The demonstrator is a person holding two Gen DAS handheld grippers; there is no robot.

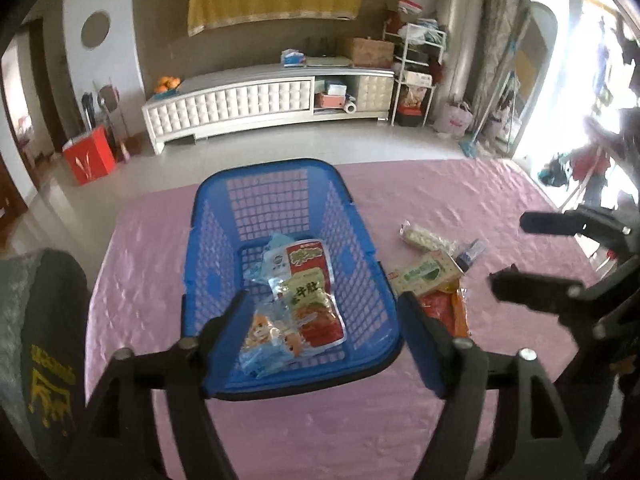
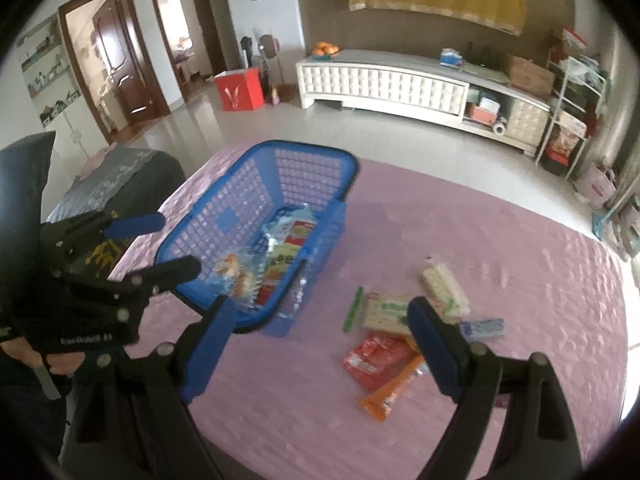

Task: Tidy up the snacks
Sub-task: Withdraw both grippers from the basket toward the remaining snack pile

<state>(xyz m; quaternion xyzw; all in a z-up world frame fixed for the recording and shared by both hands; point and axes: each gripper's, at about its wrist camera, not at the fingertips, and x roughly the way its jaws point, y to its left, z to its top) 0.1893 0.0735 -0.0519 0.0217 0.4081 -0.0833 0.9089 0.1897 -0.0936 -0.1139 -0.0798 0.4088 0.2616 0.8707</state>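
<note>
A: While several packets are sitting in the blue basket, how many are waiting?
B: Five-ish loose snacks lying beside it on the pink cloth; left gripper and right gripper gaping, carrying nothing.

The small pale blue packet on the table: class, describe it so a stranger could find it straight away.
Start at the blue basket on the pink tablecloth, then look to the loose snacks lying outside it. The small pale blue packet lies at the far edge of that pile, beside the white cracker pack. It is the only blue wrapper there.
</note>
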